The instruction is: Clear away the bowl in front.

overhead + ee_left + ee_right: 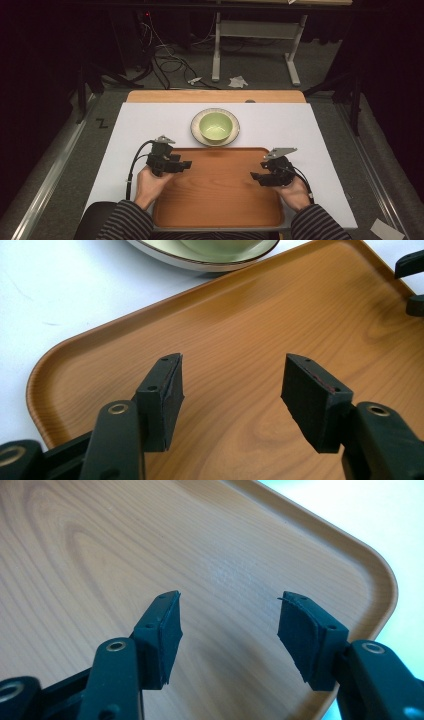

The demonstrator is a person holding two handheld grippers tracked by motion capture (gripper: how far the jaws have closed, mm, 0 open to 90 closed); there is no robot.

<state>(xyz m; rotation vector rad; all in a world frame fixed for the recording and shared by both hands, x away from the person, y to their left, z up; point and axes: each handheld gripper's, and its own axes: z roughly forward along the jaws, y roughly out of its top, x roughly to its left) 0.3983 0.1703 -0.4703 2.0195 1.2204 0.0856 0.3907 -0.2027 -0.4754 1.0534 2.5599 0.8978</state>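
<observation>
Both tools hover over the tray point(220, 192), jaws apart, nothing between them. Left tool point(189, 164) sits over the tray's left side, right tool point(253, 176) over its right, tips facing inward. Bowl point(216, 125) rests on its plate point(197, 135) on the tabletop point(145, 120), just beyond the tray's far edge.

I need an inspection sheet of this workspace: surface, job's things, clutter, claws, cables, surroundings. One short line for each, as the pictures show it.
Surface: white sheet over a wooden table.
Job's things: wooden tray, nothing on it; green bowl on a plate just beyond the tray's far edge.
Clutter: nothing seen on the sheet.
Claws: left claw open over the tray's left part; right claw open over its right part; nothing between the jaws of either.
Cables: one trails from each claw; more lie on the floor behind.
Surroundings: grey carpet, table legs, crumpled paper.
</observation>
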